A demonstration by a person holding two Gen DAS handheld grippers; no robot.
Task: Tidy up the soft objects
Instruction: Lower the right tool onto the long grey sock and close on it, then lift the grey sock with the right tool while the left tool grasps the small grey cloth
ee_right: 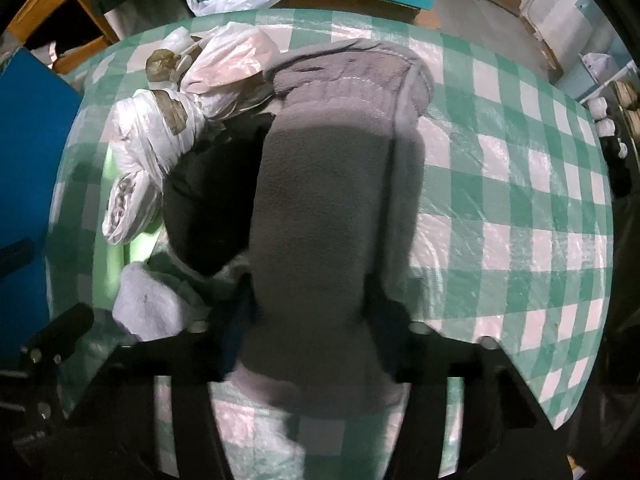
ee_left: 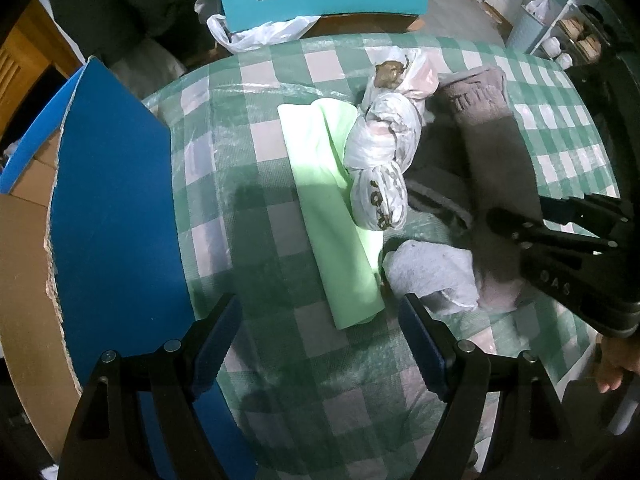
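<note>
Right wrist view: right gripper is pinching the grey towel, its length running straight ahead from the jaws; left gripper is gaping empty, green cloth just ahead.

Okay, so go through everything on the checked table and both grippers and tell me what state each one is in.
Left gripper: jaws open, empty, above the tablecloth.
Right gripper: jaws shut on the grey fleece cloth.
Light green folded cloth: folded into a long strip, lying flat.
White knotted plastic bag: twisted and tied, partly on the green cloth.
White crumpled cloth: bunched, loose.
Blue cardboard box: flap open.
</note>
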